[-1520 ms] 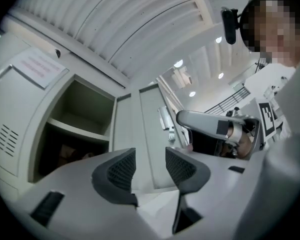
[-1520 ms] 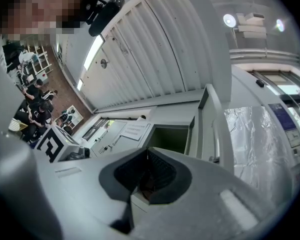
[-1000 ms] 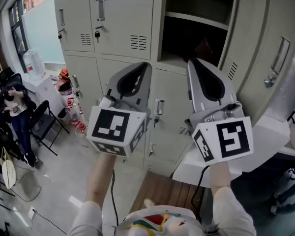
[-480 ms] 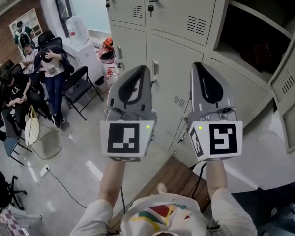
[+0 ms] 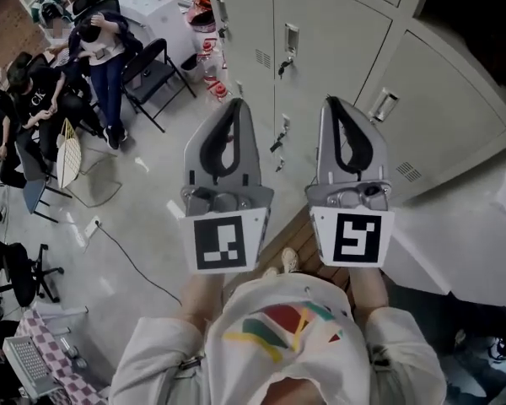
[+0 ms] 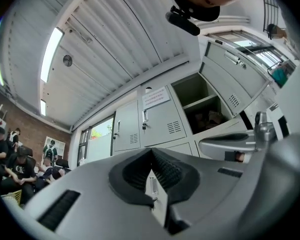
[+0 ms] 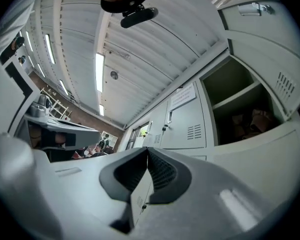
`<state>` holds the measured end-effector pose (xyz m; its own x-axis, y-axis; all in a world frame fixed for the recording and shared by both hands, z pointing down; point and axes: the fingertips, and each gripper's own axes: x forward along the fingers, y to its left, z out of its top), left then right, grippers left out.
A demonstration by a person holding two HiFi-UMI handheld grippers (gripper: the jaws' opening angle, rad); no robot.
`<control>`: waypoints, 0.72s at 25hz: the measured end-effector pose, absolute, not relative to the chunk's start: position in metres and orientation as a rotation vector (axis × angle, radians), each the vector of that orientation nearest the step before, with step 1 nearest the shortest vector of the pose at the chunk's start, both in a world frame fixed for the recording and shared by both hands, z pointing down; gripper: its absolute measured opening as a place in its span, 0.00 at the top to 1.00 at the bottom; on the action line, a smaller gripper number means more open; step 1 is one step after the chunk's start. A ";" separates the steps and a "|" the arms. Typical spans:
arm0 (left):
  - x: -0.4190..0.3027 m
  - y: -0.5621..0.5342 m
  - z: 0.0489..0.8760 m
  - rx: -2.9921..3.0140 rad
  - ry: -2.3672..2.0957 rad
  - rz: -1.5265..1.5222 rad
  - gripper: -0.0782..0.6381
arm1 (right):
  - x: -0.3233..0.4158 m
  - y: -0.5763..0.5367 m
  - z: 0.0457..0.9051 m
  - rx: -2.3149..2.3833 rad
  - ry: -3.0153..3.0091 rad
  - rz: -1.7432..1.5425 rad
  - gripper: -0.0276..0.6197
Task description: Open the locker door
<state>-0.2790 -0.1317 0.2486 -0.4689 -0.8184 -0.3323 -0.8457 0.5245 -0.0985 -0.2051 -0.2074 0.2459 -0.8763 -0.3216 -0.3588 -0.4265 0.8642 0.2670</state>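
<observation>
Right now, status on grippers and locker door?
Left gripper and right gripper shut, empty, off the lockers. One upper locker door stands open. Seated people far left, nothing blocking.

Head view is evenly lit, soft indoor light, nothing harsh. The pale floor (image 5: 143,218) has a mild sheen, with only faint shadows around the chairs (image 5: 156,74), and the bottom right corner goes pretty dark. The lockers (image 5: 337,49) read flat grey with no glare.

Both gripper views are heavy fisheye: black rounded corners, straight lines bowing hard near the edges. The ceiling tube lights (image 6: 52,46) are blown-out white strips, and the window (image 6: 101,136) glows bright. The open locker compartment (image 6: 202,104) is murky inside. The left claw (image 6: 151,154) and right claw (image 7: 147,151) sit so close to the lens they look soft.
</observation>
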 end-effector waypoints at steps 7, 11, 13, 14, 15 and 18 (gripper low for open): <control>-0.277 -0.119 0.307 -1.293 2.558 0.168 0.87 | -0.210 -0.197 0.324 -0.490 2.886 0.433 0.95; -0.280 -0.112 0.321 -1.249 2.578 0.170 0.87 | -0.206 -0.196 0.355 -0.498 2.966 0.388 0.95; -0.281 -0.113 0.325 -1.240 2.585 0.173 0.87 | -0.205 -0.196 0.364 -0.495 2.989 0.383 0.95; -0.281 -0.114 0.329 -1.248 2.593 0.164 0.87 | -0.205 -0.196 0.366 -0.493 2.997 0.381 0.95; -0.279 -0.117 0.332 -1.262 2.598 0.148 0.87 | -0.205 -0.196 0.368 -0.493 3.004 0.375 0.95; -0.273 -0.122 0.337 -1.301 2.600 0.109 0.87 | -0.205 -0.197 0.370 -0.501 3.013 0.356 0.95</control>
